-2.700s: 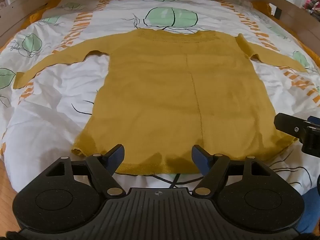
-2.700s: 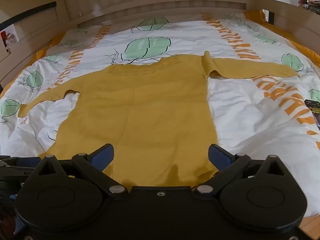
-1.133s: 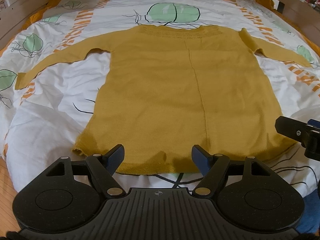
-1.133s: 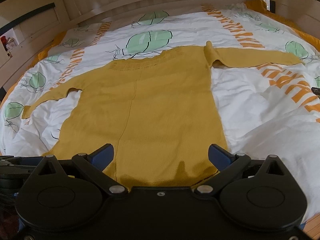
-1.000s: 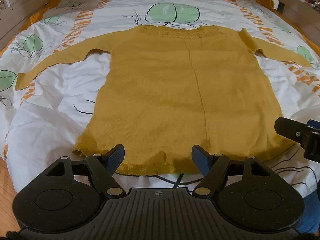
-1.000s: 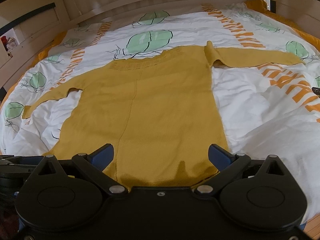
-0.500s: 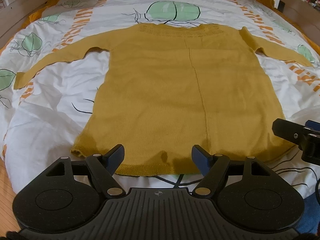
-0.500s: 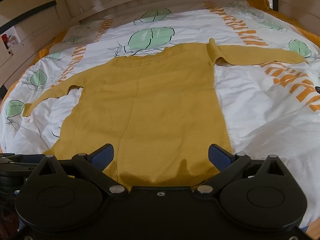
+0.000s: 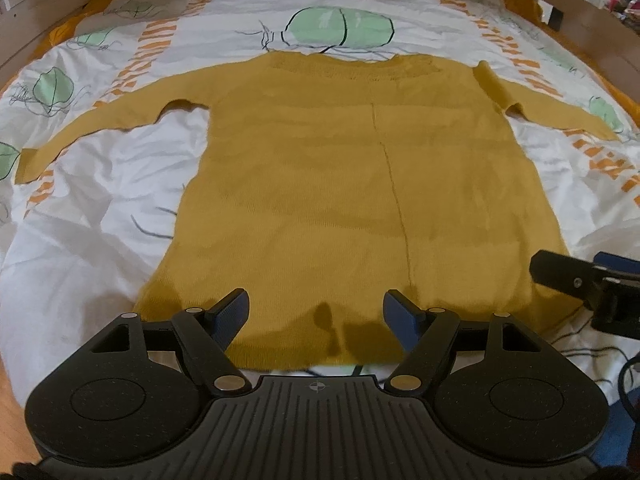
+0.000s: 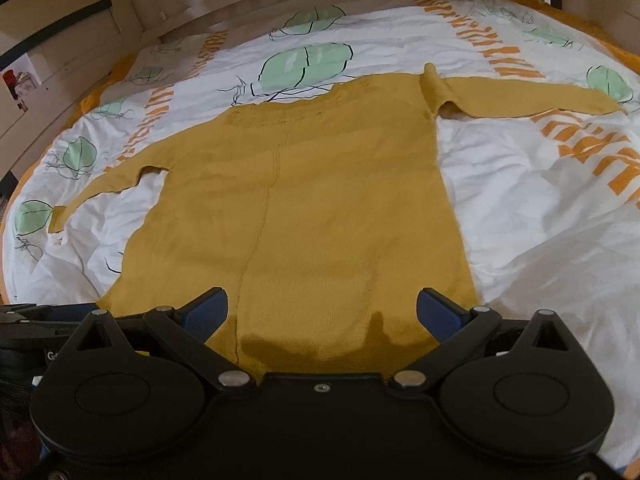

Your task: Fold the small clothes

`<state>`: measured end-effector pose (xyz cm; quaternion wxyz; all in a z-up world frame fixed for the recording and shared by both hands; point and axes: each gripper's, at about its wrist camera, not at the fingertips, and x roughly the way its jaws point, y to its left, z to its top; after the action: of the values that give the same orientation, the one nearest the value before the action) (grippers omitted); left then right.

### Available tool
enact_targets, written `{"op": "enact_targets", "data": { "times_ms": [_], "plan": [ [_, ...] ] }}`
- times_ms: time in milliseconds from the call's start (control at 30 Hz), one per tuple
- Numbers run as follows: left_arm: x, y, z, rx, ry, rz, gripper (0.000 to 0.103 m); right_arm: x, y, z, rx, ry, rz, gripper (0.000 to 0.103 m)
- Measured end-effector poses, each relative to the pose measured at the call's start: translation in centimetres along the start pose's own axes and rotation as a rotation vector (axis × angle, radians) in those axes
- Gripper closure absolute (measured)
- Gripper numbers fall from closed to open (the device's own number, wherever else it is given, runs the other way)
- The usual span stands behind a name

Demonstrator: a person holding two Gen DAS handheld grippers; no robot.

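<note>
A mustard-yellow knitted sweater (image 9: 352, 184) (image 10: 312, 208) lies flat on the bed, hem toward me, both sleeves spread out to the sides. My left gripper (image 9: 316, 312) hovers open above the left half of the hem, nothing between its blue pads. My right gripper (image 10: 320, 312) is open above the right half of the hem, its pads apart and empty. The right gripper's black body (image 9: 592, 284) shows at the right edge of the left wrist view. The left sleeve cuff (image 9: 28, 162) lies far left; the right sleeve (image 10: 528, 98) stretches right.
The white duvet (image 9: 100, 216) (image 10: 552, 220) has green leaf and orange stripe prints and is rumpled near the front. A wooden bed frame (image 10: 280, 4) rings the mattress. Shelving (image 10: 52, 24) stands at the left. A black cable (image 9: 624, 376) hangs at the lower right.
Both grippers tilted slightly further down and crept toward the sweater, so it sits a little lower and larger in view. Jaws stayed open; the sweater has not moved.
</note>
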<state>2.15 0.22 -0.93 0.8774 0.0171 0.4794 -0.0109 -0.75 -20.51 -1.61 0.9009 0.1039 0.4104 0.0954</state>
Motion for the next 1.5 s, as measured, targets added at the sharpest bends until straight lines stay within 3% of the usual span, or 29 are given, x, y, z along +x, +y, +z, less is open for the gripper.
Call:
{"op": "enact_targets", "data": {
  "times_ms": [400, 833, 1000, 1167, 1433, 1500],
  "plan": [
    [1.9, 0.6, 3.7, 0.043, -0.098, 0.005, 0.030, 2.1, -1.3, 2.0, -0.009, -0.035, 0.047, 0.002],
    [7.1, -0.1, 9.5, 0.125, -0.177, 0.064, 0.030, 6.0, -4.2, 7.3, -0.035, -0.082, 0.029, 0.002],
    [9.5, -1.0, 12.0, 0.156, -0.200, 0.054, 0.030, 8.0, -4.6, 9.3, -0.050, -0.104, 0.003, 0.002],
    [12.0, -1.5, 13.1, 0.160, -0.186, 0.028, 0.030, 9.8, -4.5, 12.0, -0.074, -0.130, 0.023, 0.002],
    [15.0, 0.0, 13.4, 0.120, -0.128, 0.000, 0.030, 15.8, -2.7, 17.5, -0.231, -0.195, 0.049, 0.003],
    [15.8, 0.4, 13.2, 0.113, -0.106, -0.004, 0.030, 17.9, -2.2, 18.7, -0.269, -0.198, 0.050, 0.011]
  ]
}}
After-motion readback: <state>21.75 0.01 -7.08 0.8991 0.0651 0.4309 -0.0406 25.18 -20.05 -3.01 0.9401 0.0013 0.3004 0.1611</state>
